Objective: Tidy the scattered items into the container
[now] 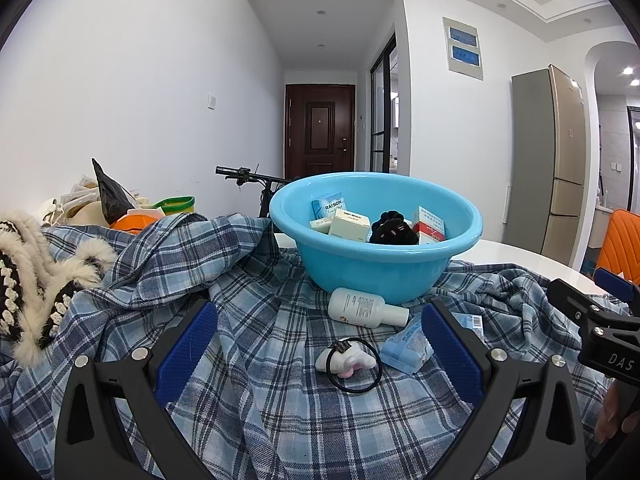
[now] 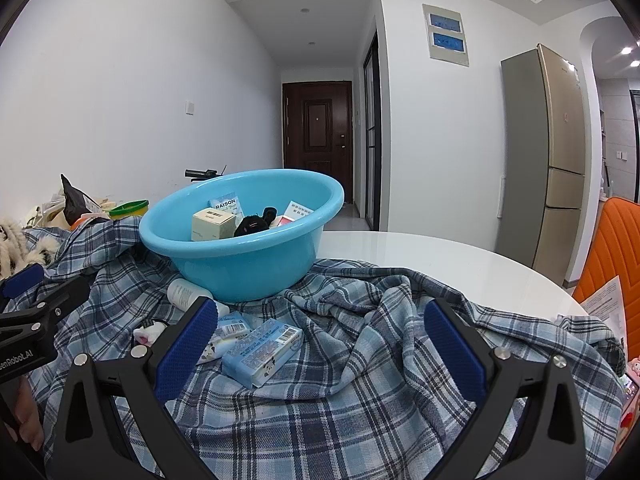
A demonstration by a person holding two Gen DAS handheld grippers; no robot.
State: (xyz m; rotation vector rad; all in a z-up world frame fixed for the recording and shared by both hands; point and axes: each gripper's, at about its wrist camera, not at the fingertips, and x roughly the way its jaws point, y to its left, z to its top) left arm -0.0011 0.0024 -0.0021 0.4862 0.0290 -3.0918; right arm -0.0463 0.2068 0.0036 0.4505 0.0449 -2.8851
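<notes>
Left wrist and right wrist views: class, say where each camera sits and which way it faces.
Left wrist: on the left hand-held gripper, facing the blue basin across the plaid cloth; own open fingers show, with the hair tie between.
Right wrist: on the right hand-held gripper, facing the same way from further right; open fingers show, tissue pack ahead.
Shared: basin, cloth, white bottle, brown door.
</notes>
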